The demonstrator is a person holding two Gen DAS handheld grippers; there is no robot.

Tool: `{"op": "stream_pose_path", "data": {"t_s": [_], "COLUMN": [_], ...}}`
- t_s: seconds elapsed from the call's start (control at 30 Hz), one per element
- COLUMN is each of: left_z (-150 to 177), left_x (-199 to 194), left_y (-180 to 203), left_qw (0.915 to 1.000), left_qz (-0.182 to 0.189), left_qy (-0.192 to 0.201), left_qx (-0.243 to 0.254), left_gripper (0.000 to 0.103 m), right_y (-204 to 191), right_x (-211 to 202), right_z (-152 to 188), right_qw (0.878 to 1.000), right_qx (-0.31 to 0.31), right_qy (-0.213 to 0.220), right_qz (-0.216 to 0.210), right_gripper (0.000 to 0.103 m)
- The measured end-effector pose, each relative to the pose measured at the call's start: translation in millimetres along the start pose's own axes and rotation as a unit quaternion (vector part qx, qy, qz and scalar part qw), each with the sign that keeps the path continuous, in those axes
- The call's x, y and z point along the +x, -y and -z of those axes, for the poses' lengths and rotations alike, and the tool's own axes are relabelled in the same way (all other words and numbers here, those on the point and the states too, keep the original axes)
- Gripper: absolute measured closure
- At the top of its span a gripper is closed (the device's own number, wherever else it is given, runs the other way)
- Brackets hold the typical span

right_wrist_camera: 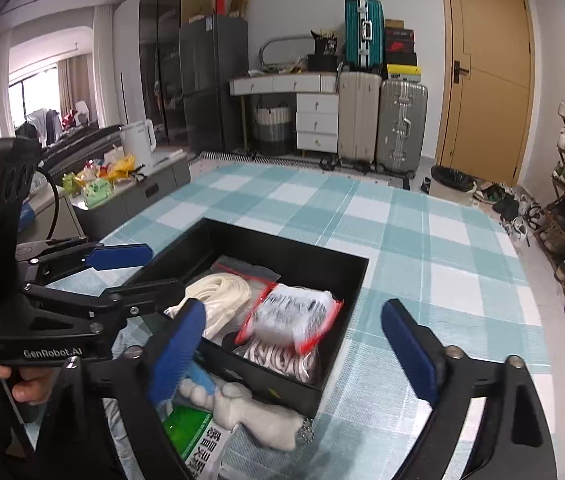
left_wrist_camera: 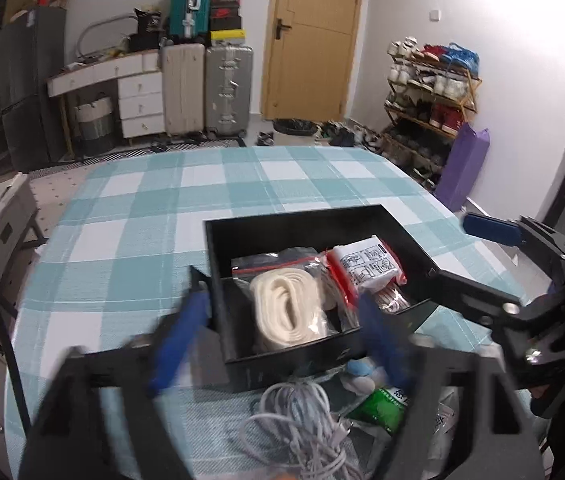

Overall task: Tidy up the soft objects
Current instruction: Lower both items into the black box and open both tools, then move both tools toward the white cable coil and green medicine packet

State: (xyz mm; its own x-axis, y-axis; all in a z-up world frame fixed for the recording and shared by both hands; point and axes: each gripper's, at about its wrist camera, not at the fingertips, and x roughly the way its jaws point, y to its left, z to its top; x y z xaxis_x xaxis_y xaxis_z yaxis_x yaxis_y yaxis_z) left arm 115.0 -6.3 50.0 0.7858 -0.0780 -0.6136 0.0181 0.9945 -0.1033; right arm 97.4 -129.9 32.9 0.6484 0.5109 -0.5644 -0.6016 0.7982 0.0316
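Rope [left_wrist_camera: 282,308], cream and coiled, fills black box [left_wrist_camera: 294,224].

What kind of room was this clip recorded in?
Most likely a lived-in home, perhaps a bedroom or entry area doubling as storage: stacked suitcases by a wooden door, a full shoe rack, and a checked-cloth table as the work surface.

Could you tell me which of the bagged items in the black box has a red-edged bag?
The white printed packet at the right of the black rectangular box; the cream coiled rope beside it shows no red edge.
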Motion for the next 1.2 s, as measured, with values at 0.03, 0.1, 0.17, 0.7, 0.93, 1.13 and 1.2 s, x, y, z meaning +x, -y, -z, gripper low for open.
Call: {"op": "stream_pose_path", "data": {"t_s": [0.03,0.1,0.17,0.7,0.93,1.13,1.2], "left_z": [1,3,6,34,45,60,67], "left_x": [-7,-13,-20,-58,-60,-53,-47], "left_y": [-1,-3,-5,-12,-15,-14,-13], "left_qw": [0.9999,0.9999,0.9997,0.9983,0.9982,0.9986,0.9988], "left_qz": [-0.004,-0.006,-0.014,-0.040,-0.042,-0.043,-0.042], "left_qy": [0.011,0.014,0.019,0.038,0.032,0.015,0.005], "left_qx": [-0.002,-0.003,-0.004,-0.019,-0.028,-0.025,-0.027], "left_gripper": [0.008,0.004,0.000,0.000,0.000,0.000,0.000], "right_y": [1,2,5,-20,-31,-37,-38], "right_x": [-4,-12,-18,-46,-39,-30,-28], "right_z": [0,3,6,41,55,65,67], "right_qw": [1.000,1.000,1.000,0.999,0.998,0.997,0.996], "right_qx": [0.002,0.010,0.021,0.018,0.014,0.008,0.007], "right_qy": [0.003,0.008,0.006,-0.016,-0.039,-0.060,-0.067], "right_qz": [0.002,0.004,0.003,-0.032,-0.036,-0.054,-0.057], "right_gripper": [0.001,0.001,0.001,0.001,0.001,0.001,0.001]}}
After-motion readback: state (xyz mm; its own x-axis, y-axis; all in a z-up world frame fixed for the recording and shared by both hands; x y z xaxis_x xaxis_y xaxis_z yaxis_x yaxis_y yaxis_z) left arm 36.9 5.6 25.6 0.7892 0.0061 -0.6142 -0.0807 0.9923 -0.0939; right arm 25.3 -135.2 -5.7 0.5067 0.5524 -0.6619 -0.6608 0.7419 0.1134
